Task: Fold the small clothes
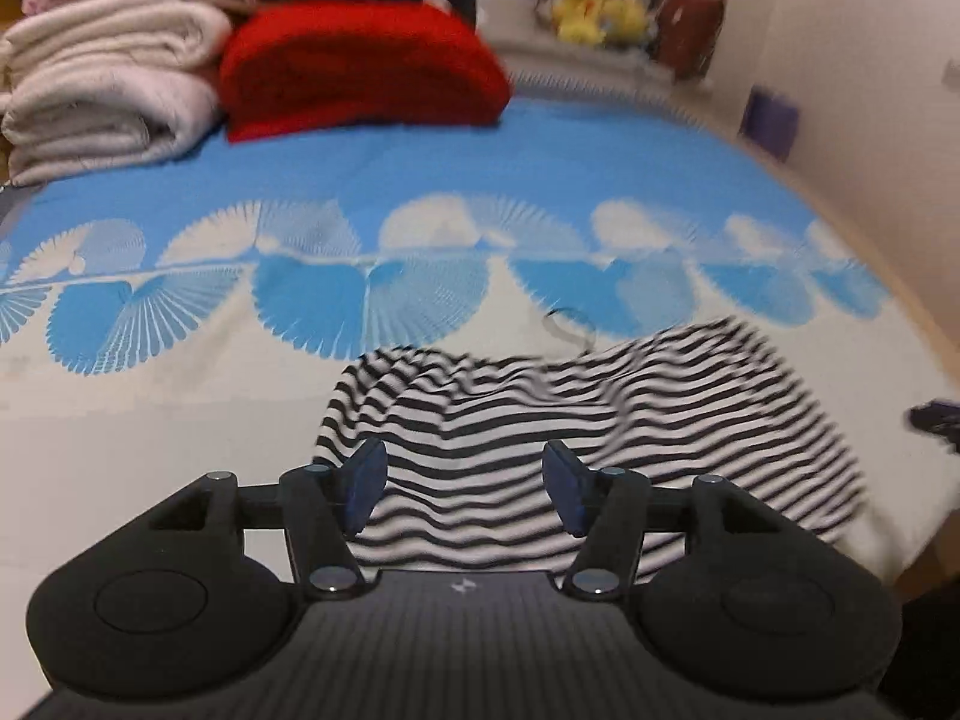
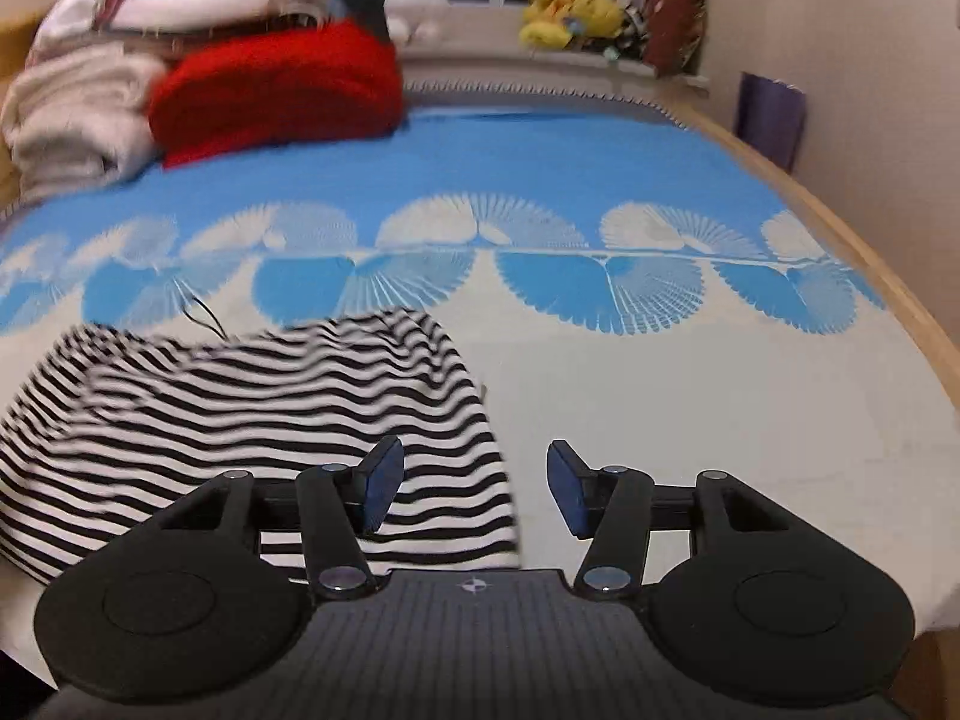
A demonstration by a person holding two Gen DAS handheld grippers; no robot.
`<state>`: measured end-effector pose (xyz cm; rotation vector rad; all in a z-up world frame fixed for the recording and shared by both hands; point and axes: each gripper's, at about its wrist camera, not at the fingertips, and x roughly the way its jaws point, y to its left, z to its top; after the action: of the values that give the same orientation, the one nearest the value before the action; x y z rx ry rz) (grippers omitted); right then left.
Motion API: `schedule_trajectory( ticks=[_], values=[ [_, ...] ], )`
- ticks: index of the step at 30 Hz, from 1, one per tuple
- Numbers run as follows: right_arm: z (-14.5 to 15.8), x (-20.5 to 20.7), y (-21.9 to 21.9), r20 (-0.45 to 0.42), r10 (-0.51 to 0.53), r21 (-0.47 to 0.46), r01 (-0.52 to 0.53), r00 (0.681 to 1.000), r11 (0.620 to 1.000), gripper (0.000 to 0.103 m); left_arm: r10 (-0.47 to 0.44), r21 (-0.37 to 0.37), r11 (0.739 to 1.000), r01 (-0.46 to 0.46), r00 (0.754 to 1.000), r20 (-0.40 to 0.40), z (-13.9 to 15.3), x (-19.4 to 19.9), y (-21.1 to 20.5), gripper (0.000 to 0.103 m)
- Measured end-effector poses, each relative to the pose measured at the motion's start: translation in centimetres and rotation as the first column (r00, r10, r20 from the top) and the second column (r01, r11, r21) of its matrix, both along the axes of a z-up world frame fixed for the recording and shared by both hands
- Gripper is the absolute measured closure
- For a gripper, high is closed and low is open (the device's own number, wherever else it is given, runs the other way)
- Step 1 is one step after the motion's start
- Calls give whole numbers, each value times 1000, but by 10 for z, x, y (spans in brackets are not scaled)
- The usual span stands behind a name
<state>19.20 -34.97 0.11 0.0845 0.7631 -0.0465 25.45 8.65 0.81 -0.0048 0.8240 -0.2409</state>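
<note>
striped garment [image 1: 540, 420] lies crosswise on bed [image 2: 720, 420]; left hand-held gripper [image 1: 465, 489] over it, right hand-held gripper [image 2: 474, 489] off its edge, both wide, empty.

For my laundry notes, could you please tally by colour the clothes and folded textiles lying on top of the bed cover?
Black-and-white striped: 1, the striped garment, lying rumpled near the grippers.
Red: 1, the folded red blanket.
Cream or white: at least 2 folded cream blankets; the layers stacked above are too blurred to count.
Total: at least 4.
</note>
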Motion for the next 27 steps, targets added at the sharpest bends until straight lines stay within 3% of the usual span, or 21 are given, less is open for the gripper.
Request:
schedule_trajectory(
  ticks=[2, 3, 4, 5, 7, 9, 15, 27],
  values=[
    [1, -10, 6, 13, -29, 18, 29, 999, 999, 48, 28, -18, 999, -26, 996, 82, 3, -28, 5, 38],
    [2, -12, 9, 15, -33, 24, 32, 999, 999, 48, 48, -24, 999, -46, 991, 122, -1, -39, 9, 31],
    [1, -14, 13, 17, -33, 36, 32, 999, 999, 48, 74, -21, 997, -72, 990, 119, -5, -47, 11, 30],
    [-1, -17, 16, 14, -35, 44, 34, 999, 998, 48, 100, 4, 995, -100, 993, 64, -9, -47, 12, 31],
    [-4, -19, 24, -3, -38, 56, 38, 999, 998, 48, 123, 8, 992, -124, 986, 111, -5, -56, 16, 31],
    [-7, -20, 32, -13, -37, 53, 37, 999, 998, 48, 128, 65, 988, -139, 981, 143, -3, -61, 17, 31],
    [-15, -22, 51, -45, -5, 31, 6, 999, 999, 48, 175, 70, 980, -187, 973, 147, -3, -64, 38, 30],
    [-23, -11, 72, -68, -30, 12, 31, 997, 999, 48, 365, -66, 931, -360, 924, 110, 3, -65, 109, 30]
  ],
)
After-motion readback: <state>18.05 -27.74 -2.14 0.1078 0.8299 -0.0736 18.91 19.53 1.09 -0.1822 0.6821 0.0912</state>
